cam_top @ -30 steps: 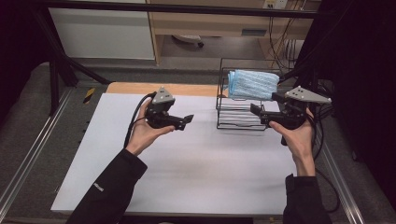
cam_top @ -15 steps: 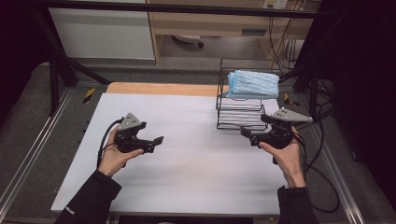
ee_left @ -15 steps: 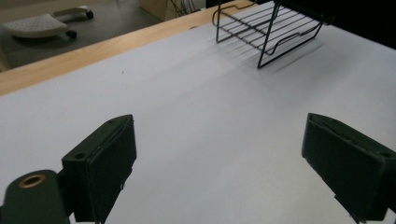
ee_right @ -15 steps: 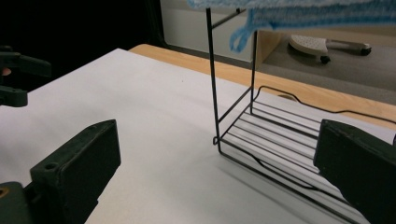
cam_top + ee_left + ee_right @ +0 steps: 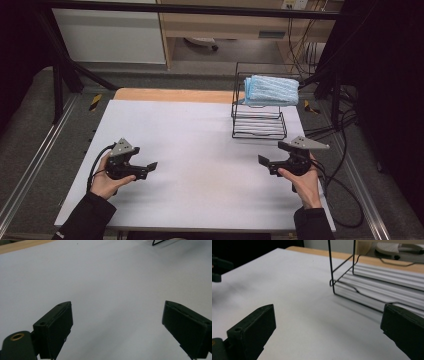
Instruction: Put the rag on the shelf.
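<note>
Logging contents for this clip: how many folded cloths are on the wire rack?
1: a folded blue cloth lies on the top shelf of the wire rack; its lower shelf looks bare.

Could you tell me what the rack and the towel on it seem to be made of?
The rack looks like thin black metal wire, probably coated: slim bent rods with open gaps. The towel looks like soft light-blue cloth, perhaps microfibre: folded, with a ribbed, matte surface.
</note>
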The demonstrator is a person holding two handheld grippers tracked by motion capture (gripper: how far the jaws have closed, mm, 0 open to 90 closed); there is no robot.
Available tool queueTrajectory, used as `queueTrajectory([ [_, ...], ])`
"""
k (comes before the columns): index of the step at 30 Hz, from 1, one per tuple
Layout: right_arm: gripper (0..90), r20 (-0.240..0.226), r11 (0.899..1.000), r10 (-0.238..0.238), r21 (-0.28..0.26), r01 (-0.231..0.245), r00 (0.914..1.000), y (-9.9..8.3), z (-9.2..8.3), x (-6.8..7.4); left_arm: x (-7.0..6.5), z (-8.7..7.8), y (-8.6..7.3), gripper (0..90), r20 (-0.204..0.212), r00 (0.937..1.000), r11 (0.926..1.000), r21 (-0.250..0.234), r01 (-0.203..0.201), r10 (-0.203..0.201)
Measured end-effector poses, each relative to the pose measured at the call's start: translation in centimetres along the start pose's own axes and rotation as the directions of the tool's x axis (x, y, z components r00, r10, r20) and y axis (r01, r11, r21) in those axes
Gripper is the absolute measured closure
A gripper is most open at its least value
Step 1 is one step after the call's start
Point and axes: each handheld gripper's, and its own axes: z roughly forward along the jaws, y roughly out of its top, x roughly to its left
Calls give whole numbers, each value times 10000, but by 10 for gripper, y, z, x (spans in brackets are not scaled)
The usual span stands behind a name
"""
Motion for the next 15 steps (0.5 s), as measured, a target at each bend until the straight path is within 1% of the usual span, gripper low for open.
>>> queueTrajectory([
  [1,6,-51,9999,25,126,-24,10000,-5,1,-1,1,-1,-3,99,3,10000,10000,38,11,-11],
  [4,6,9,9986,32,525,-32,10000,-18,2,-3,2,-4,-10,98,33,10000,9999,124,17,-17],
  [12,6,-320,9968,184,789,-158,9993,-47,-4,-6,8,-9,-27,87,-12,9999,9995,293,-119,120],
  [15,6,-352,9947,303,997,-267,9989,-58,-7,-8,10,-9,-34,87,-46,10000,9996,289,38,-37],
])
